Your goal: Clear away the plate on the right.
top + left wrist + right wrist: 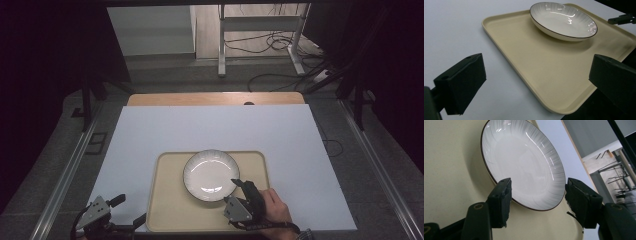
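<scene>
Both open jaws of the right gripper (537,202) flank the plate's (524,162) near rim.

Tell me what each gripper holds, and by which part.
Nothing is held. The right gripper stands open at the white ribbed plate's near rim; the left gripper is open beside the beige tray.
</scene>
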Demonstrator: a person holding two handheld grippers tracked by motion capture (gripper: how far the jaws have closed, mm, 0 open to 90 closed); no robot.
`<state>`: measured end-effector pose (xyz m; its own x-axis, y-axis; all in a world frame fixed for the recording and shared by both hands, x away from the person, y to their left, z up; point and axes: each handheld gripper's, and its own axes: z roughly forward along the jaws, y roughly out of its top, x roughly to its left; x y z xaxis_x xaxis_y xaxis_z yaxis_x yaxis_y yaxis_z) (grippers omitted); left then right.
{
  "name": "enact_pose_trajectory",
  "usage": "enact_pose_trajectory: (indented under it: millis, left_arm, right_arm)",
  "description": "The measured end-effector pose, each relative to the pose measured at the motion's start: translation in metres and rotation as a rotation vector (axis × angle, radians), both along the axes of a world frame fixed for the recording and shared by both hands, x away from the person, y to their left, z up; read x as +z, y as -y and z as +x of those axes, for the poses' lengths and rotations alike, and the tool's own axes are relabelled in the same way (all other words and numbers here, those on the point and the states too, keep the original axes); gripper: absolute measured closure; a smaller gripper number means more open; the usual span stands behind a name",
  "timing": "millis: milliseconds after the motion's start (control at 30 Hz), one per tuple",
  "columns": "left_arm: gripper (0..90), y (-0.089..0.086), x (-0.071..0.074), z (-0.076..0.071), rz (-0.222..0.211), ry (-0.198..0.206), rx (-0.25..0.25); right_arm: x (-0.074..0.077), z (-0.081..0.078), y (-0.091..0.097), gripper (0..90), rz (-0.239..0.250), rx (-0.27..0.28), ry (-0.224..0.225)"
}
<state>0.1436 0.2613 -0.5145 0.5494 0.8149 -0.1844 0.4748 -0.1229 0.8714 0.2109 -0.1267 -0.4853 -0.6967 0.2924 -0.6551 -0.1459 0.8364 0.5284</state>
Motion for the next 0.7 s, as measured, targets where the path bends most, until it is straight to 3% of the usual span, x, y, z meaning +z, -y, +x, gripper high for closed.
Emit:
enact_pose_trajectory:
  millis: [333,700]
  left_arm:
    - [0.6,0.0,0.0,0.0,0.002,-0.002,-0.003]
    - [0.6,0.001,0.0,0.0,0.002,-0.001,-0.006]
  right_arm:
    - [0.003,0.006,0.013,35.1,0.053,-0.007,-0.059]
    - [0.005,0.012,0.026,30.2,0.131,-0.056,-0.14]
